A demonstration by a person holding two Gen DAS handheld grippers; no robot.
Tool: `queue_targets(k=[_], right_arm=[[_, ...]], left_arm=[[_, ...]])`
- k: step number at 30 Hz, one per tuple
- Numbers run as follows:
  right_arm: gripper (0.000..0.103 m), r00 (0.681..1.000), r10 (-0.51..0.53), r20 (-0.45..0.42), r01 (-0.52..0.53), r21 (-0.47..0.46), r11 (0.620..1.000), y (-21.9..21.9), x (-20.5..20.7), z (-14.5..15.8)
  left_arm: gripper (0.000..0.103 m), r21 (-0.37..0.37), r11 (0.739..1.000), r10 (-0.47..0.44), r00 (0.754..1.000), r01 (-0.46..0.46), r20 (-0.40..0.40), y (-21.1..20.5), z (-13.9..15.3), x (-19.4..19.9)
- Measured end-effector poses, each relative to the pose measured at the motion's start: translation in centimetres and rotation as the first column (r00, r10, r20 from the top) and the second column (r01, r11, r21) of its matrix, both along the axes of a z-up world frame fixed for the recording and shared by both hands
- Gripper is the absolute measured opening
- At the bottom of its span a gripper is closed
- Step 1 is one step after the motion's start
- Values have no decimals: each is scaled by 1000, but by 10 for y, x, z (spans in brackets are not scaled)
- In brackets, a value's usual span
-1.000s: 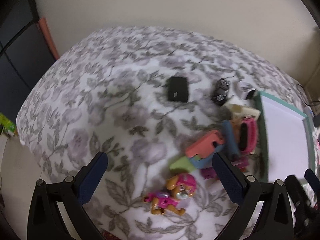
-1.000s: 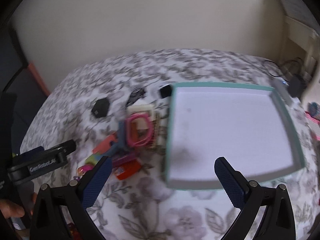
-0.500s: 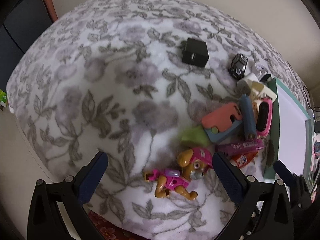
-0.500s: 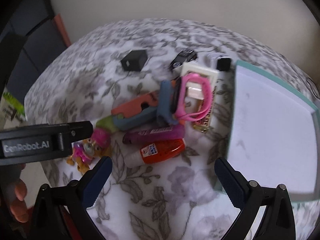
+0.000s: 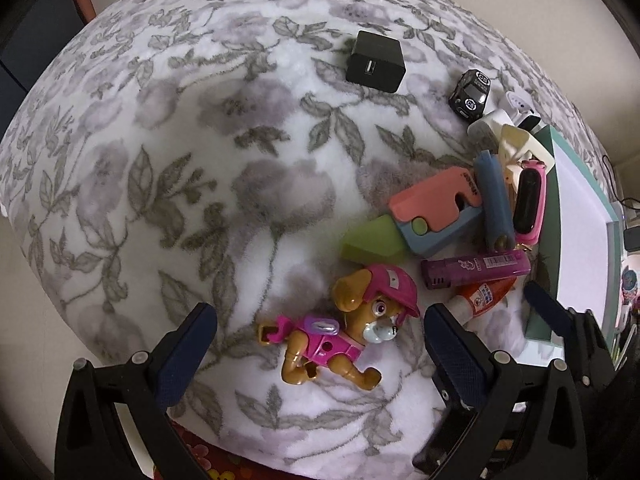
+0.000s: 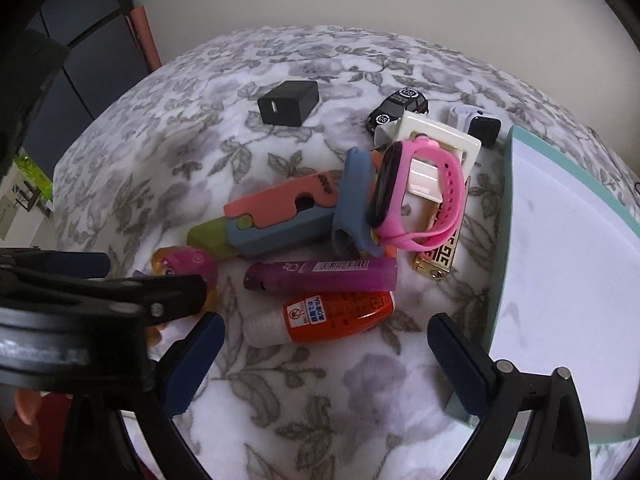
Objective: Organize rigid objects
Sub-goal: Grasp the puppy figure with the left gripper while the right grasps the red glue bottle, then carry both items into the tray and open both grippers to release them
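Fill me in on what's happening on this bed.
A person holds two grippers over a floral blanket strewn with small items. The left gripper, open, frames a puppy toy. The right gripper, open, hovers near an orange glue bottle. Nothing is gripped, and the teal tray beside the pile looks empty.

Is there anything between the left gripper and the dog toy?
Nothing visible. The left gripper is open above the blanket, and the dog toy lies between its fingers, apart from the pile beside the tray.

Soft dim indoor light, faint shadows; strong fisheye edge warp; near foreground possibly slightly blurred.
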State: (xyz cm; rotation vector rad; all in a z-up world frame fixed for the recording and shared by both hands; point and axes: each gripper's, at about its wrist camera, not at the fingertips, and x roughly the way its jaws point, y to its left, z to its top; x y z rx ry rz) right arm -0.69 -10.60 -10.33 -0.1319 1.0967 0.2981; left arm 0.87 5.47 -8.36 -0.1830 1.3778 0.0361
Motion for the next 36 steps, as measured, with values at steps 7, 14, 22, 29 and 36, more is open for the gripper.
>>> queue_targets(k=[7,14,22,29,36], right_arm=[[102,999,30,19,-29,-44,999,7,1,-6],[89,999,44,18,-42,-70,997,11,0,-9],[81,998,49,28,-47,-64,997,11,-2,-7],[81,999,26,25,-25,-38,999,3,-2,0],[80,999,-11,54,11,6,1000,-10,-3,17]], left_arm=[[96,-7,1000,-13,999,13,-30,-9,-15,2],[84,-19,1000,-22,998,21,-64,-15,-32,5],[79,-29,999,-40,998,39,-52,-17,-33,4],[50,-45,998,-43,998,41,-41,-22,-32,4],[49,-91,995,-35,999,35,0,-23,-24,2]])
